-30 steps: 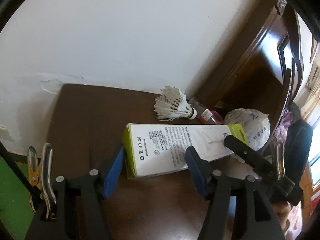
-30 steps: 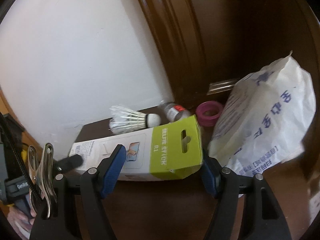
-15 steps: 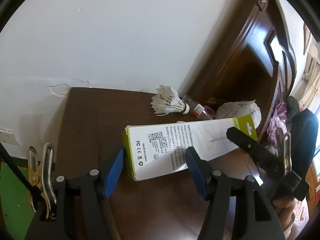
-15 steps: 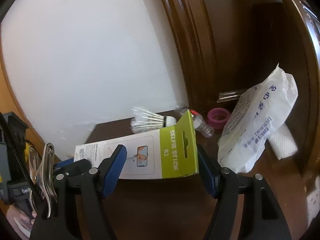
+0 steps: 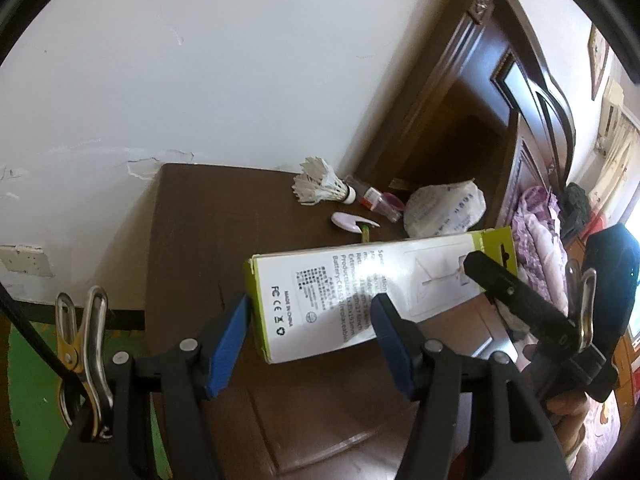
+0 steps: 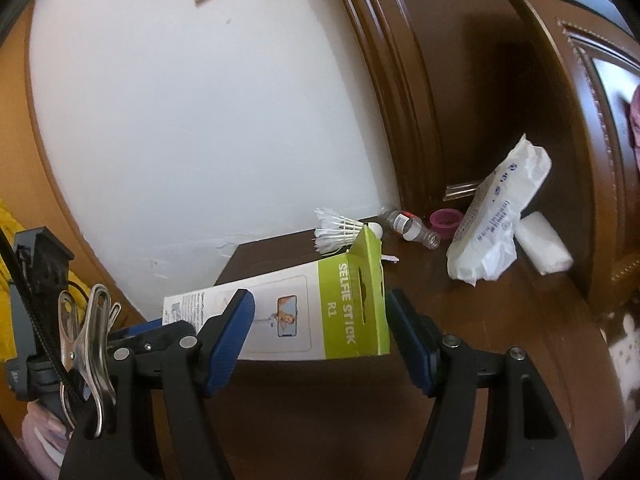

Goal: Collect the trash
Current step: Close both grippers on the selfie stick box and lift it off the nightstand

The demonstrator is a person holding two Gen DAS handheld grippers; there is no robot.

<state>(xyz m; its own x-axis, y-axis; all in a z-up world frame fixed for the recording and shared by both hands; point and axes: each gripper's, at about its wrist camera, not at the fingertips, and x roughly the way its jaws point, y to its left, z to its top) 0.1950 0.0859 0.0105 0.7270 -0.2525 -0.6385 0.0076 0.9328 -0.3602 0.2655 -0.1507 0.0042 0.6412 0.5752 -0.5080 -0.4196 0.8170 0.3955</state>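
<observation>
White wall behind dark wooden counter [image 5: 188, 240] in left wrist view; left gripper [image 5: 310, 334] jaws pinching near end of selfie stick box [image 5: 360, 296], lifted off counter, right gripper [image 5: 516, 296] clamped on far end. Shuttlecock [image 5: 320, 186], small bottle [image 5: 374, 200], white bag [image 5: 444, 210] far behind

Right wrist view: right gripper [image 6: 320, 338] jaws pinching green end of selfie stick box [image 6: 304, 318]; left gripper [image 6: 160, 332] at left end; shuttlecock [image 6: 340, 232], white bag [image 6: 496, 224], pink ring [image 6: 446, 220] beyond

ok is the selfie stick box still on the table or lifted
Lifted: the selfie stick box is clamped at each end by the left gripper and right gripper, clear of the table.
</observation>
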